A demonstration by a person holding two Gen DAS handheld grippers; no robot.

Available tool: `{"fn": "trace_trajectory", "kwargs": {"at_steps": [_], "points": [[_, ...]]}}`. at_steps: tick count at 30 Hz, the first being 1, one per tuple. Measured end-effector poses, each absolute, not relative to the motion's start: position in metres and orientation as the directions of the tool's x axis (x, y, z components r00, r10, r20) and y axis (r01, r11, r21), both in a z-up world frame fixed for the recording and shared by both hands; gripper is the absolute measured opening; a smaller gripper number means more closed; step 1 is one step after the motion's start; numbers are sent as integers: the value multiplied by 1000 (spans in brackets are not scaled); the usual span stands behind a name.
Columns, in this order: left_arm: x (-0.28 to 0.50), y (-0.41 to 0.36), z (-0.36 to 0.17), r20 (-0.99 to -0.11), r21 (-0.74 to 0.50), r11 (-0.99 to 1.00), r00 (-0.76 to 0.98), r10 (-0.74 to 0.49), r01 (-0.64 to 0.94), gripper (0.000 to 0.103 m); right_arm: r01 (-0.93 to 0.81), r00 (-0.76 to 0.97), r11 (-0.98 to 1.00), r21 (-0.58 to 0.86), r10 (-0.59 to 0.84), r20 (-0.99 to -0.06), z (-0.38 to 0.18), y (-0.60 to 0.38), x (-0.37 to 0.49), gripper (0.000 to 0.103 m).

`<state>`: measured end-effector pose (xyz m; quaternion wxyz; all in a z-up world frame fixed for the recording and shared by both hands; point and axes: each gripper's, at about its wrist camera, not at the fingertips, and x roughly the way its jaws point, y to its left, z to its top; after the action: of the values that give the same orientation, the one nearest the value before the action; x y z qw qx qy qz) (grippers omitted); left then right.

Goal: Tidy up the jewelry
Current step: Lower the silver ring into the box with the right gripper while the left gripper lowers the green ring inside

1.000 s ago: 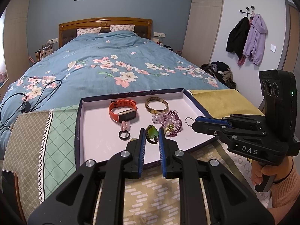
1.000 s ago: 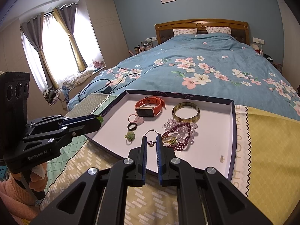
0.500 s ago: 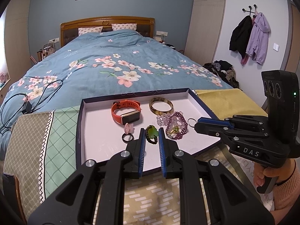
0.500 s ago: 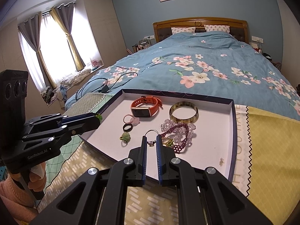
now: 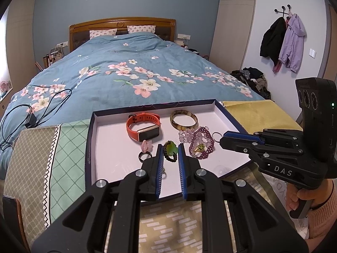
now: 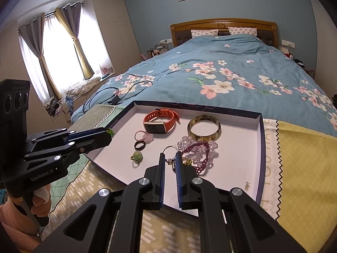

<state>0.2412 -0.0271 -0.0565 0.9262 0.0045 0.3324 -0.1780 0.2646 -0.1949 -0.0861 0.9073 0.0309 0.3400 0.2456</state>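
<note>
Foot of the bed (image 5: 130,67), patchwork cloth (image 5: 42,151) spread over it. On the cloth sits a shallow tray (image 5: 90,139), dark rim, white floor.

Left gripper (image 5: 170,147) low over the tray's near edge. Its fingers (image 5: 159,158) stand apart, with the green charm ring (image 5: 170,148) seen in the gap between them. Whether the pads touch it, cannot tell; in the right wrist view a green charm (image 6: 137,156) lies flat on the tray floor, and a bit of green shows at the left fingertips (image 6: 109,131).

Tray contents, left to right in the left wrist view: black ring (image 5: 145,155), pink charm ring (image 5: 146,144) just behind it, orange smartwatch (image 5: 144,126) toward the far side, amber bangle (image 5: 183,119) beside the watch, then a heap of clear and purple bead bracelets (image 5: 198,141) with a small green-gold piece lying on it.

Right gripper (image 6: 170,161) at the right of the heap, fingers (image 6: 161,164) drawn close, pinching the small metal fitting of a silver key ring (image 6: 169,149). The ring loop stands up above the tips, just beside the beads.

Right of the tray the cloth turns yellow (image 5: 257,113). Black cable (image 5: 42,105) trails on the blue floral quilt to the far left.
</note>
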Motion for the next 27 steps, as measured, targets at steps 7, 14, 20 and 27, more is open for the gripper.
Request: {"fn": "trace_trajectory", "kwargs": {"at_steps": [7,14,20,27], "points": [[244,-28,-59,-622,-107,940,716,-317,324,14,-416,649,883,218,456,-609,-88,-197,271,8],[250,-28,-63,-633,-98,945,713,-302,313,14,-413,646,886,212,449,-617,-89,-196,274,8],[256,-29,-69,-646,-90,947,706,-291,308,14,-408,638,889,206,439,-632,-93,-194,281,8],[263,-32,-75,-664,-86,950,694,-279,299,14,-395,630,897,200,423,-651,-98,-191,288,8]]}}
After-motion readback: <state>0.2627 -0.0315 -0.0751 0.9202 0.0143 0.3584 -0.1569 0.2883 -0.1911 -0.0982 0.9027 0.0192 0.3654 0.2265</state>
